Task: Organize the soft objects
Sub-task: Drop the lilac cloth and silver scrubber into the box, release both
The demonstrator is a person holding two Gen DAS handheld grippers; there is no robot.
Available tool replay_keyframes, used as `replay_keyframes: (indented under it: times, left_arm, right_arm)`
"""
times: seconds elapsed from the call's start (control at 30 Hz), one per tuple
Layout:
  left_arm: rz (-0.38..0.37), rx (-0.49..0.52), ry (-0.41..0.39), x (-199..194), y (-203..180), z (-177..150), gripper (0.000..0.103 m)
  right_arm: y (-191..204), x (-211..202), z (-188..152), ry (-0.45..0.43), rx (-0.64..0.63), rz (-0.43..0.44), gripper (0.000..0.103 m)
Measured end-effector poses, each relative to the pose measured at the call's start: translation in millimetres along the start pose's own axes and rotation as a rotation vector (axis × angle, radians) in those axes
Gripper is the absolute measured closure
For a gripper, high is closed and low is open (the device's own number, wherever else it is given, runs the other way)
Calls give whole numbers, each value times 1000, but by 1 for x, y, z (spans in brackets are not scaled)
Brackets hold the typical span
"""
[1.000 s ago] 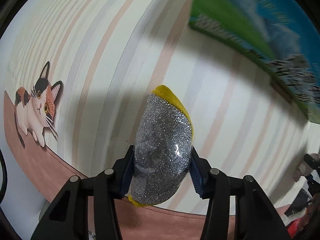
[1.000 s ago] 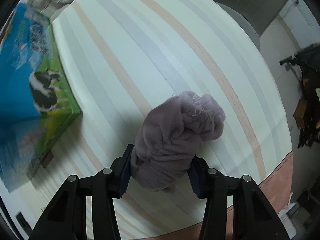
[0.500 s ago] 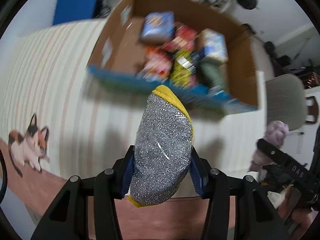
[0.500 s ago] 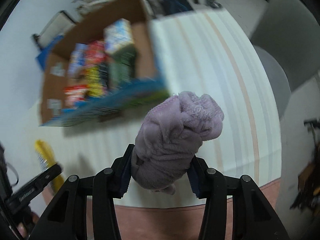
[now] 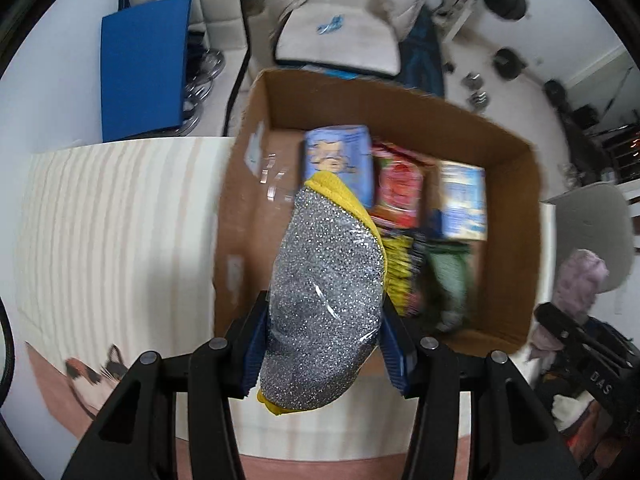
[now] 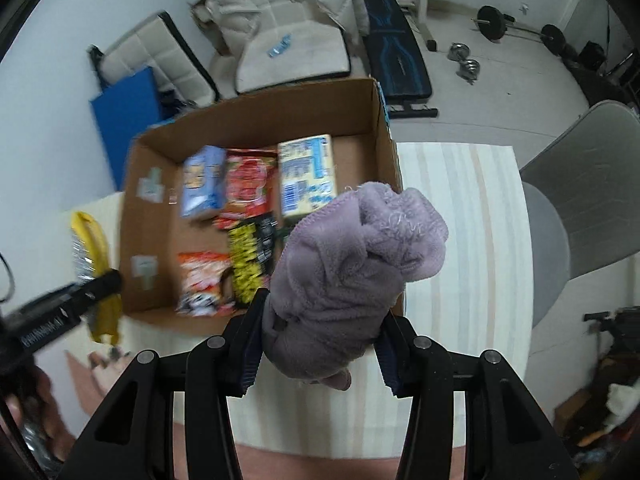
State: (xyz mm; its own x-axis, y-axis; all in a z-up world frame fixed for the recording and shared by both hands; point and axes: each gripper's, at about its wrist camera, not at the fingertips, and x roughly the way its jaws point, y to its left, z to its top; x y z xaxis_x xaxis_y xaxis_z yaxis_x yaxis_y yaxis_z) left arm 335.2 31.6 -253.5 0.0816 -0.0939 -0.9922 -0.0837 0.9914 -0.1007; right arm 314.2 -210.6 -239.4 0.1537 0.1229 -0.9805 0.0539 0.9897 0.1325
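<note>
Striped tablecloth (image 5: 120, 240) below; both grippers clamp loads (sponge (image 5: 324, 300), purple cloth (image 6: 352, 264)); release low inside the centre-frame box (image 5: 516, 240).

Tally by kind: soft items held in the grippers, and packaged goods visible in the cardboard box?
Soft items held: 2, sponge and purple cloth
Packages visible in the cardboard box: 5, plus a dark green item too blurred to identify
Total: 7

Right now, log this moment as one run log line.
left gripper: shut on sponge | right gripper: shut on purple cloth | both raised before cardboard box | nothing placed
</note>
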Motion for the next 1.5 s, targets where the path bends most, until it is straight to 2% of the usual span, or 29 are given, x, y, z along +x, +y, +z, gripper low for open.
replay_keyframes:
  times: [0.2, 0.4, 0.53, 0.7, 0.73, 0.8, 0.87, 0.93, 1.0, 1.13, 1.2, 1.5]
  left_arm:
    - [65, 16, 113, 54, 8, 21, 56]
    - [93, 34, 206, 95, 7, 22, 55]
    - [112, 46, 222, 105, 8, 20, 53]
    - [88, 59, 250, 106, 4, 21, 49]
    - [75, 53, 246, 105, 5, 22, 46]
    - [73, 49, 221, 99, 6, 24, 27]
    - [59, 44, 190, 91, 8, 25, 19]
    - [44, 29, 180, 85, 10, 23, 16]
    - [8, 19, 167, 79, 11, 20, 2]
    - [26, 30, 99, 60, 8, 10, 1]
    - [45, 40, 70, 53, 5, 3, 1]
    - [72, 61, -57, 9, -10, -27, 1]
  right_arm:
    - [-1, 63, 22, 87, 3, -105, 53]
    - [-3, 91, 32, 122, 8, -153, 52]
    - [-4, 102, 34, 137, -2, -184, 52]
    - [-5, 111, 37, 155, 5, -198, 49]
    - [-5, 112, 38, 155, 6, -197, 46]
    - [-5, 110, 38, 148, 12, -191, 36]
    - [-5, 107, 38, 151, 10, -177, 34]
    - [-3, 102, 38, 147, 2, -179, 26]
    - [-1, 101, 38, 139, -1, -180, 18]
    - [3, 92, 36, 121, -5, -149, 3]
    - [5, 88, 32, 109, -16, -146, 0]
    - [14, 67, 9, 37, -51, -145, 0]
